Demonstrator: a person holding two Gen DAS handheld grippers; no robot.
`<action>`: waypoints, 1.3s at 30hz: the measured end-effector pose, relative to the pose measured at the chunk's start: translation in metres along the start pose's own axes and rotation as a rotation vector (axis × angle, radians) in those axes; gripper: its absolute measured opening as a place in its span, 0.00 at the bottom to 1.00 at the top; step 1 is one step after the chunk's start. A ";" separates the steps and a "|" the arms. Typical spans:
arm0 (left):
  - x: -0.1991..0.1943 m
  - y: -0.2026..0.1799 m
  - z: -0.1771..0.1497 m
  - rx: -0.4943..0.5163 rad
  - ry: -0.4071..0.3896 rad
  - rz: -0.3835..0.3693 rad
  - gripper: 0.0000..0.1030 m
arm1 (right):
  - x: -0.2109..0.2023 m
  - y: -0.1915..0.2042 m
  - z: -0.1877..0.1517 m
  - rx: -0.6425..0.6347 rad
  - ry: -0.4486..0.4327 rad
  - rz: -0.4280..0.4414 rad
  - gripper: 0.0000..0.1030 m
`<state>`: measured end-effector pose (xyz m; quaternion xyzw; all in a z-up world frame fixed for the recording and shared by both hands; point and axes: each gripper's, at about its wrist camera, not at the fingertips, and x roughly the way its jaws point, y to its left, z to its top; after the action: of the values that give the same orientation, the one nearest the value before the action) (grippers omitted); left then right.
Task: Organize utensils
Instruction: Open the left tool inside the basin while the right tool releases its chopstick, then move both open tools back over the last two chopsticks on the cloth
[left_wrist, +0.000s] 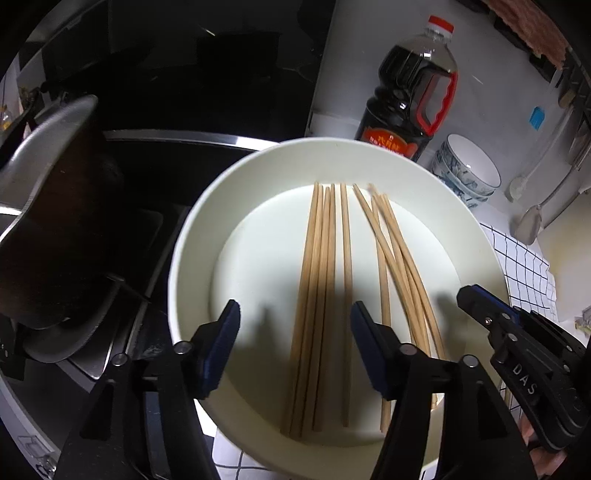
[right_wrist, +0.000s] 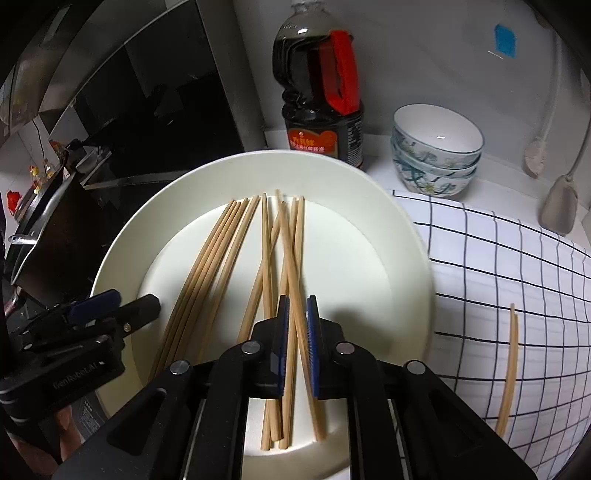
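- Left gripper (left_wrist: 295, 347): jaws wide apart over the chopsticks (left_wrist: 325, 295) on the plate (left_wrist: 192, 236), gripping nothing.
- Right gripper (right_wrist: 295, 347): jaws narrowly parted, chopsticks between them; whether the pads press cannot be told.

Counter (right_wrist: 380, 166) carries checked cloth (right_wrist: 498, 288), plate (right_wrist: 406, 258), bottle (right_wrist: 321, 110), 3 bowls (right_wrist: 436, 158).

Both views are dim overall, with the brightest light falling on the white plate (left_wrist: 192, 236) from above and behind the cameras. The gripper fingers cast soft dark shadows across the plate's near half. The stove side to the left sinks into near black. A small glare spot sits inside the top bowl (right_wrist: 439, 137), and highlights glint on the bottle (right_wrist: 317, 74). Fisheye bending curves the checked cloth (right_wrist: 498, 258), and the corners vignette to black. Focus is fairly sharp centrally, softer outward.
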<state>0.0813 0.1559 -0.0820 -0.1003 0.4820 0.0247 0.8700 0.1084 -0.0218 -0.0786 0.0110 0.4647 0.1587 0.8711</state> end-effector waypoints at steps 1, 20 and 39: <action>-0.002 0.000 0.000 0.000 -0.003 0.003 0.64 | -0.003 -0.001 -0.001 0.004 -0.004 -0.001 0.15; -0.042 -0.024 -0.021 -0.009 -0.043 0.028 0.87 | -0.061 -0.026 -0.035 0.018 -0.074 -0.028 0.46; -0.069 -0.094 -0.063 0.064 -0.064 0.001 0.90 | -0.113 -0.093 -0.083 0.071 -0.092 -0.094 0.52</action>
<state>0.0051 0.0548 -0.0422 -0.0713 0.4547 0.0126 0.8877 0.0067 -0.1535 -0.0501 0.0271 0.4296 0.1005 0.8970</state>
